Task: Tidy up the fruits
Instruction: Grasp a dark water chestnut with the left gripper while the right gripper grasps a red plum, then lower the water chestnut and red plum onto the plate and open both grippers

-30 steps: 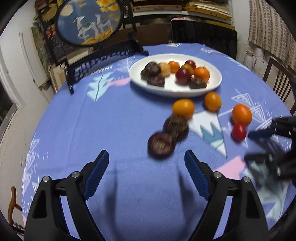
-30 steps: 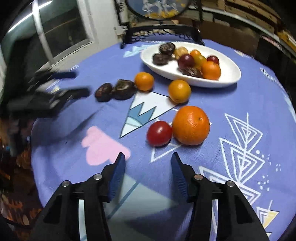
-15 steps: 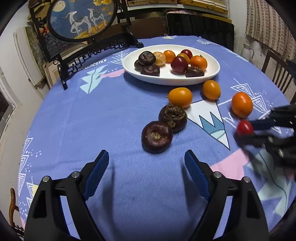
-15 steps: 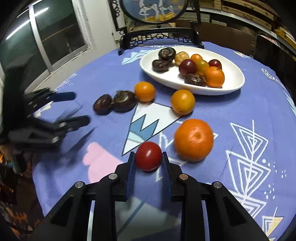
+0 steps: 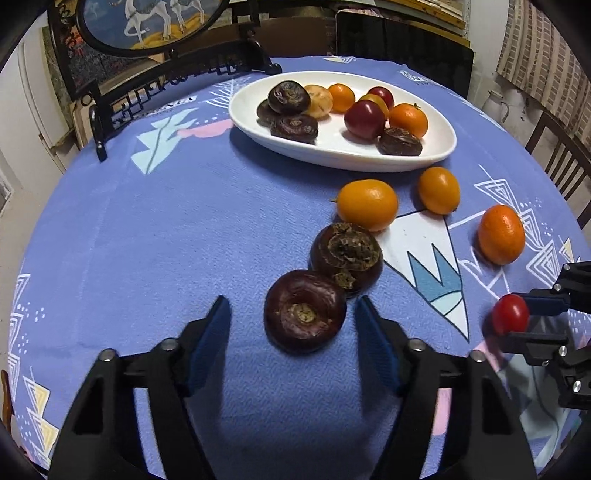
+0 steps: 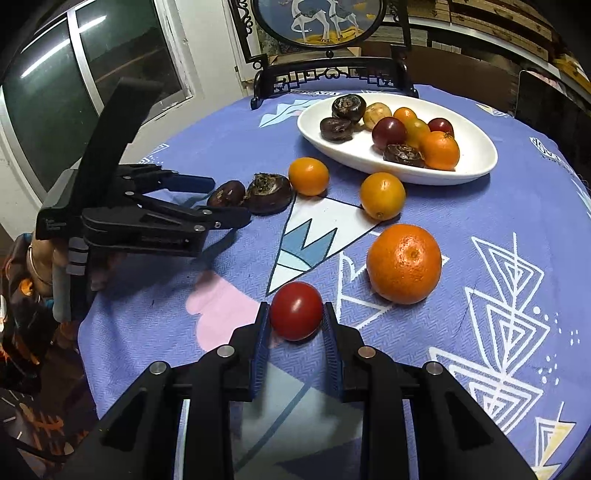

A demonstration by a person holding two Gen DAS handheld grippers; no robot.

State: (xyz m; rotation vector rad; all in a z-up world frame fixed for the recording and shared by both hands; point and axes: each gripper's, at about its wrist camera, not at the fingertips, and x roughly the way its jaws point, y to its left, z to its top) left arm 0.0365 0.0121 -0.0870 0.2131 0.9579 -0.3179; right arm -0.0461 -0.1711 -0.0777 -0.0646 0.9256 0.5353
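No text can be read; markings on the tablecloth (image 6: 554, 155) edge (too blurred) stay illegible.

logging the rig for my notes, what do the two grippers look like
Both match: the left gripper and right gripper are black plastic, each with two angular fingers, blue ribbed pads and silver screw heads. The left one's body carries a small pale label, unreadable.

A lived-in home dining room was shown. A round table was covered by a patterned blue tablecloth (image 5: 155, 229), and wooden chairs (image 5: 561, 162) were drawn up to it. A framed deer picture (image 6: 319, 22) on a carved black stand, a window (image 6: 74, 85) and crowded shelves (image 6: 491, 26) were seen behind.
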